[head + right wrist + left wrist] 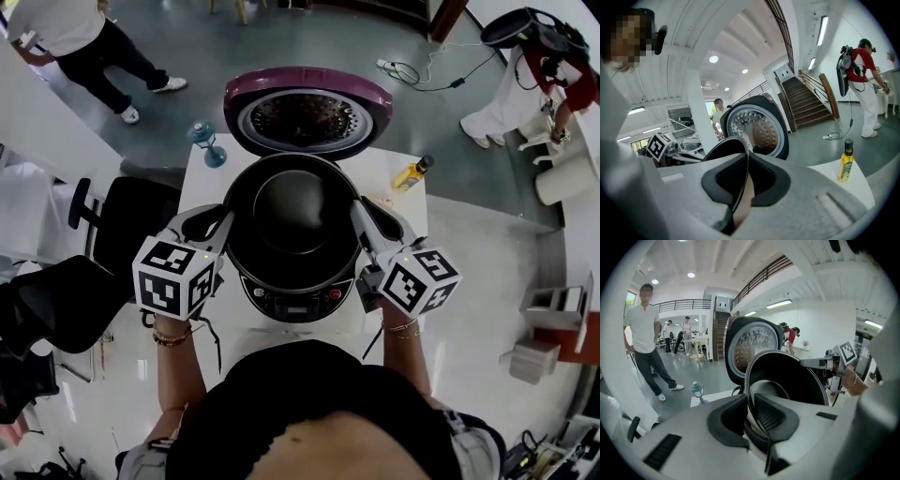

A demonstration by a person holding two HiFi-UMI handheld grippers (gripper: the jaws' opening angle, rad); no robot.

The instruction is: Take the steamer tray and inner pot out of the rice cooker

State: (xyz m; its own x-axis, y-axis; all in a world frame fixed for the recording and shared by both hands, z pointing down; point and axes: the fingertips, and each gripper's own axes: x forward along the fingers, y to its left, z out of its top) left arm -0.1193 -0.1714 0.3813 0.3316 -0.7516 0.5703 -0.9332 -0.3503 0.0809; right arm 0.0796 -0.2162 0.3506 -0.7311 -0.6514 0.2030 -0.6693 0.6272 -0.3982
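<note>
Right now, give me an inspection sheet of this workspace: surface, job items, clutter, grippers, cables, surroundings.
Surface: white table, bearing the cooker.
Job's things: rice cooker with its lid open; black inner pot held by its rim over the cooker body; steamer tray not seen.
Clutter: yellow oil bottle on the table's far right; small blue ornament at its far left corner.
Grippers: left gripper shut on the pot's left rim; right gripper shut on its right rim.
Cables: one cable loose on the floor beyond the table.
Surroundings: office chairs at left; people standing around.
</note>
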